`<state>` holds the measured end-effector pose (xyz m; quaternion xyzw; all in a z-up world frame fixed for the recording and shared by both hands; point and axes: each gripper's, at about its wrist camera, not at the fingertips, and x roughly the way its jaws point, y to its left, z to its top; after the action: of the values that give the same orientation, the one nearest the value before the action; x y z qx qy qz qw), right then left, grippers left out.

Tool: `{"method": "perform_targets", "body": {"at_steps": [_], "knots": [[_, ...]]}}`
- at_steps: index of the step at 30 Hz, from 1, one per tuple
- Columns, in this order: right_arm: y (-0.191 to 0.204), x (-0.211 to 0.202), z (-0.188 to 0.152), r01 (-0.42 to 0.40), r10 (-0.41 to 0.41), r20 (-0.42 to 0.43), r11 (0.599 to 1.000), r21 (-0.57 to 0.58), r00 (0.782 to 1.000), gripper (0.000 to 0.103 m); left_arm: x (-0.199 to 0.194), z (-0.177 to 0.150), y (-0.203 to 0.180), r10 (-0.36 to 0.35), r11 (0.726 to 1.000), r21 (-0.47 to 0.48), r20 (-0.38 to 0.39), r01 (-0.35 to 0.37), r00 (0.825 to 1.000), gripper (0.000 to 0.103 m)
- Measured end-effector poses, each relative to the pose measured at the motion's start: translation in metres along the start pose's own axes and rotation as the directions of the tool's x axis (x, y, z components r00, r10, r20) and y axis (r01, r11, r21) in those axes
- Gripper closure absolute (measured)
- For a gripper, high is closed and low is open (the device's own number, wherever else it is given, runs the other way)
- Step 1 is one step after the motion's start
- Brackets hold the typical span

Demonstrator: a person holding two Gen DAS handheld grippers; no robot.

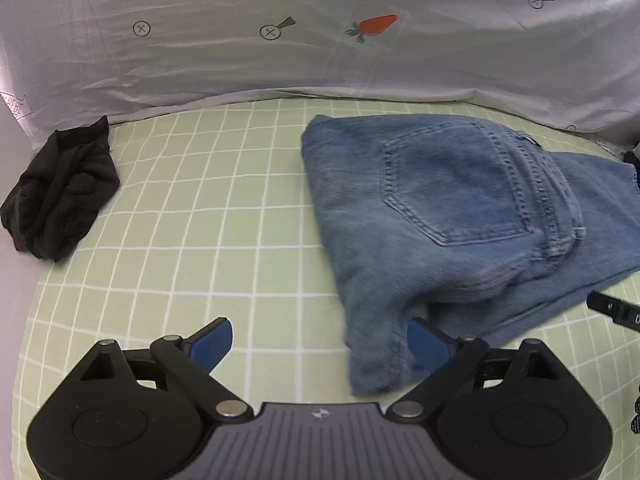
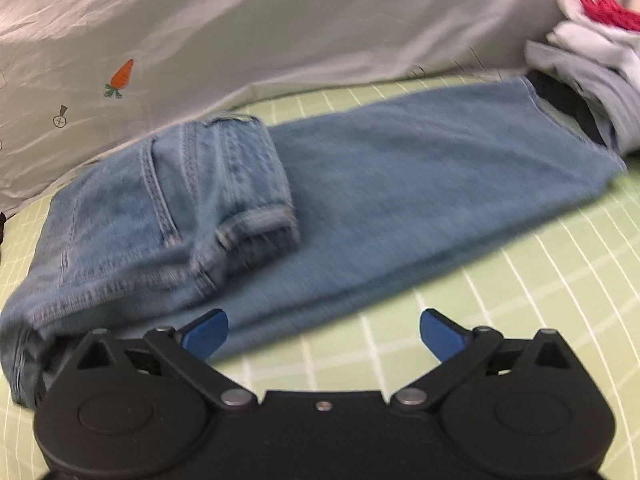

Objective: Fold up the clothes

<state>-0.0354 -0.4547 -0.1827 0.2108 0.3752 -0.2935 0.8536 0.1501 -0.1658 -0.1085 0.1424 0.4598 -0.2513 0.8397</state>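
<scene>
A pair of blue jeans lies on the green checked bed sheet, its waist part folded over the legs with a back pocket facing up. In the right wrist view the jeans stretch to the right, legs flat. My left gripper is open at the near left corner of the jeans; its right finger sits against the denim edge. My right gripper is open at the near edge of the legs, holding nothing. Part of the right gripper shows in the left wrist view.
A crumpled black garment lies at the left on the sheet. A white quilt with carrot prints rises behind. A pile of grey, white and red clothes sits at the far right beyond the leg ends.
</scene>
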Motion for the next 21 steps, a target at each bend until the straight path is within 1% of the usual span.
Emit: {"method": "perform_targets", "body": {"at_steps": [5, 8, 10, 12, 16, 18, 21], "knots": [[-0.034, -0.011, -0.008, 0.017, -0.016, -0.015, 1.0, 0.012, 1.0, 0.0, -0.005, -0.011, -0.024, -0.01, 1.0, -0.018, 0.004, 0.01, 1.0, 0.008], [-0.056, -0.01, -0.009, 0.032, -0.032, -0.026, 0.999, 0.017, 0.999, 0.0, -0.003, -0.01, -0.036, -0.015, 0.999, -0.048, 0.011, 0.015, 1.0, 0.008], [-0.072, -0.009, -0.008, 0.061, -0.061, -0.019, 0.998, 0.018, 0.998, 0.0, 0.0, -0.007, -0.042, -0.022, 0.997, -0.071, 0.02, 0.023, 1.0, 0.008], [-0.091, -0.004, -0.005, 0.084, -0.083, -0.014, 0.995, 0.046, 0.996, 0.0, 0.005, 0.001, -0.049, -0.02, 0.996, -0.091, 0.031, 0.022, 0.999, 0.008], [-0.128, 0.006, 0.008, 0.111, -0.113, 0.012, 0.988, 0.107, 0.994, 0.0, 0.023, 0.021, -0.061, 0.009, 0.995, -0.101, 0.038, -0.005, 0.999, 0.007], [-0.145, 0.01, 0.016, 0.11, -0.117, 0.044, 0.983, 0.149, 0.992, 0.0, 0.036, 0.031, -0.068, 0.012, 0.996, -0.089, 0.024, -0.01, 1.0, 0.007], [-0.167, 0.018, 0.029, 0.143, -0.166, 0.09, 0.966, 0.215, 0.982, 0.0, 0.054, 0.044, -0.075, 0.038, 0.998, -0.056, 0.001, -0.038, 0.999, 0.006]]}}
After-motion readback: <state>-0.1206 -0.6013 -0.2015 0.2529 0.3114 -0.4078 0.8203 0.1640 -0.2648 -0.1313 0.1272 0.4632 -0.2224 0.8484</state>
